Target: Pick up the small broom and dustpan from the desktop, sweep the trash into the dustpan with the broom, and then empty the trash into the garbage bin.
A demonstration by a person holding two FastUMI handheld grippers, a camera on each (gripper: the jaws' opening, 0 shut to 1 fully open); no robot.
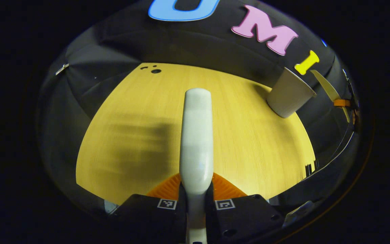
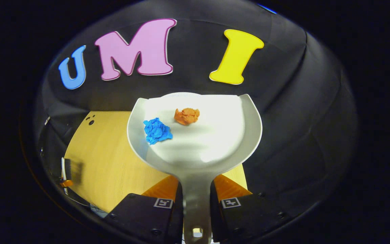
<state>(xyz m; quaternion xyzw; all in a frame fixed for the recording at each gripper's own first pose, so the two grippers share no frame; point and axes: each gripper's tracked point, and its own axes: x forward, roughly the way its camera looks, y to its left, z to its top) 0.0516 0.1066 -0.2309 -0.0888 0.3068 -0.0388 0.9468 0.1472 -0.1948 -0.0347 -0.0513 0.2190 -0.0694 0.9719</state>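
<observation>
right hand-held gripper (image 2: 196,200) clamped on the handle of the pale grey plastic dustpan (image 2: 201,135), raised past the desk (image 2: 107,162) edge | crumpled blue paper ball (image 2: 157,130) and orange paper ball (image 2: 187,115) lie loose inside, light, likely to roll: keep pan level | left hand-held gripper (image 1: 196,200) closed on the white plastic broom handle (image 1: 196,135), stiff, above the desk | off-white paper-cup bin (image 1: 289,96) at the desk's far right edge

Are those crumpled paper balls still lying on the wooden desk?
No, the blue paper ball and the orange paper ball both lie inside the white dustpan, which the right gripper holds by its handle.

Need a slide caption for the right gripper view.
Right gripper holds dustpan carrying blue and orange paper scraps.
</observation>
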